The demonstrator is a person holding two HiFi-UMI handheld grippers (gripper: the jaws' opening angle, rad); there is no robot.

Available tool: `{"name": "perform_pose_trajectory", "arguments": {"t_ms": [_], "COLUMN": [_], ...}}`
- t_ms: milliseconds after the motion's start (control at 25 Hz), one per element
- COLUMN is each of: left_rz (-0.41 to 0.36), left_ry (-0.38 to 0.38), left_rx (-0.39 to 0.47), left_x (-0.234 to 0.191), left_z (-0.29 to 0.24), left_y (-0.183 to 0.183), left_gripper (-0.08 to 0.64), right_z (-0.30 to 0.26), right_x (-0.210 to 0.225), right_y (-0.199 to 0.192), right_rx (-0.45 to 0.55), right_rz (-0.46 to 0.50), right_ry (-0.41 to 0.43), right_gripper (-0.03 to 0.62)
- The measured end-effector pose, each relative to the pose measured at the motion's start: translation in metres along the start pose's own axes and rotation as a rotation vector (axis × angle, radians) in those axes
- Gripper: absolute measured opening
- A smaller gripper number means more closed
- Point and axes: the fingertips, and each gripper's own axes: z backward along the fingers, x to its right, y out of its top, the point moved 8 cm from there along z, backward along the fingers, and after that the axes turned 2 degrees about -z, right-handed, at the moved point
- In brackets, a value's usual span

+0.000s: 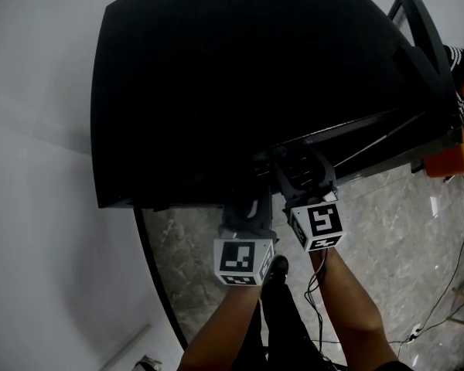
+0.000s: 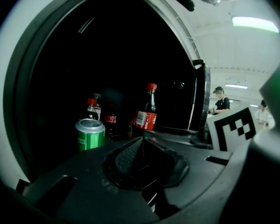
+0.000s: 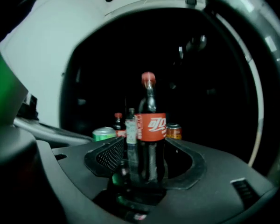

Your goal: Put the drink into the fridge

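**Q:** While reaching into the fridge [image 1: 216,91], which holds the drink: left gripper [image 2: 141,146] or right gripper [image 3: 147,147]?

**A:** Read left to right. Left gripper: jaws pressed together, nothing between them, set slightly nearer the person than its neighbour in the head view. Right gripper: jaws closed on the lower body of the cola bottle [image 3: 150,125]. Judged a firm hold, with the base deep between the pads.

**Q:** Lies which way from the claw?

**A:** Straight between the right jaws, dead centre. Long axis upright, red cap on top, crosswise to the line of reach. Inside the dark compartment, by the look of the rim framing the right gripper view. Not seen resting on any shelf, and contact underneath cannot be told.

**Q:** And further in?

**A:** Left to right, standing behind the drink:
- green can [image 3: 104,133]
- small red-capped bottle [image 3: 118,125]
- slim white-labelled bottle [image 3: 130,125], just beside the cola bottle's left flank
- orange can [image 3: 173,131], showing past the right flank

All upright. Probably calls for lowering straight down, short of that row, keeping the long axis vertical, then parting the right jaws. Asks nothing of the left.
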Motion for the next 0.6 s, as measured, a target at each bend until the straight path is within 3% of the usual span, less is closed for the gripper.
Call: {"name": "perform_pose_trajectory", "arguments": {"t_ms": [120,160,200,240,320,440,600], "left_rz": [-0.01,-0.016,-0.025,-0.037,-0.058,-0.087,-0.158], "left_ry": [-0.018,-0.027,-0.038,-0.05,-0.074,-0.111,-0.236], "left_rx": [-0.037,-0.051,-0.063,-0.074,-0.103,-0.159,-0.215], "left_x": [0.025,0.035,0.044,0.053,0.068,0.087,0.128], "left_z": [0.025,0.038,0.051,0.063,0.085,0.125,0.181], "left_y": [-0.002,-0.005,-0.009,-0.011,-0.013,-0.008,0.002], "left_gripper": [0.012,0.012,0.012,0.012,0.012,0.012,0.012], "right_z": [0.05,0.07,0.091,0.108,0.137,0.179,0.241], "right_x": [-0.014,-0.021,-0.028,-0.034,-0.046,-0.06,-0.079], "right_y": [0.01,0.012,0.014,0.018,0.025,0.037,0.054], "right_rx": [0.006,0.004,0.008,0.021,0.031,-0.029,-0.101], "right_rz": [-0.038,-0.055,-0.07,-0.075,-0.073,-0.144,-0.18], "right_ry": [0.061,0.096,0.135,0.172,0.215,0.22,0.296], "right_gripper": [0.278,0.24,0.099,0.06,0.056,0.034,0.023]}}
